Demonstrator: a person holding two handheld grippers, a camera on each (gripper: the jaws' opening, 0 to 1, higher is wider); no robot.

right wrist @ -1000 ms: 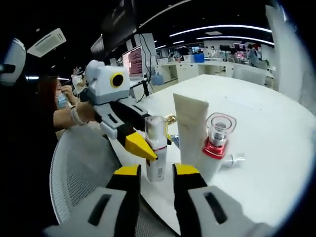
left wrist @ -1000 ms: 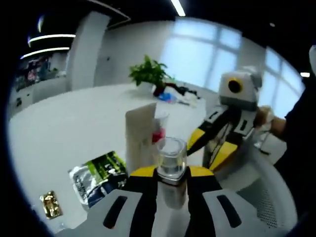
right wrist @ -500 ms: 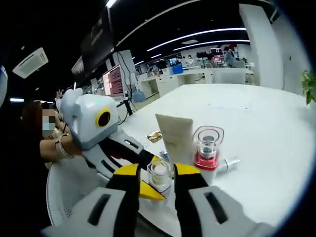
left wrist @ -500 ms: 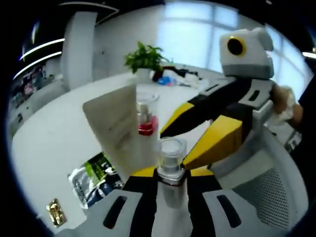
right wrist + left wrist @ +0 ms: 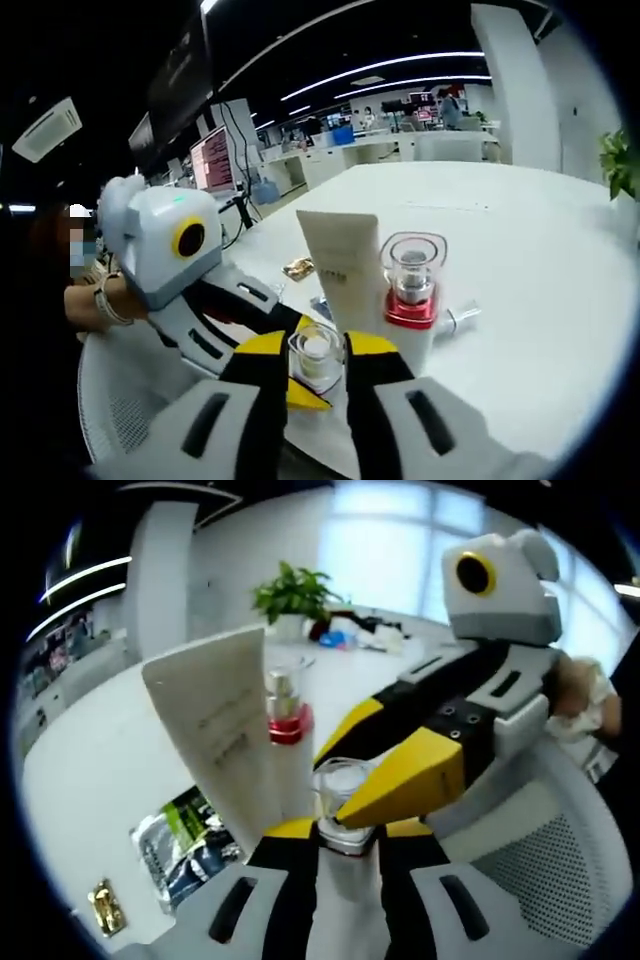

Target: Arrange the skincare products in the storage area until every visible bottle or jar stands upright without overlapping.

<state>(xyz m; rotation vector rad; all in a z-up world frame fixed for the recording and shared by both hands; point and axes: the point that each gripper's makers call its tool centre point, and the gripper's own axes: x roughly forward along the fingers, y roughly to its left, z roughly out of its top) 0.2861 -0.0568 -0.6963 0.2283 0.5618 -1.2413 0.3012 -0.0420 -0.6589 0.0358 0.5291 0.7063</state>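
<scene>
Two hand-held grippers: both met at one clear-capped bottle [image 5: 342, 810] near the edge of the white surface [image 5: 520, 260].
Left hand-held gripper [image 5: 346, 832]: jaws clenched on the bottle's body, below its cap.
Right hand-held gripper [image 5: 316, 352]: jaws flanked the same bottle's cap; whether they pressed it, cannot tell.
Cream tube [image 5: 341, 262]: upright, just behind the bottle.
Red-collared bottle [image 5: 410, 290]: upright beside the tube.
Green sachet [image 5: 185, 838]: flat on the surface.
</scene>
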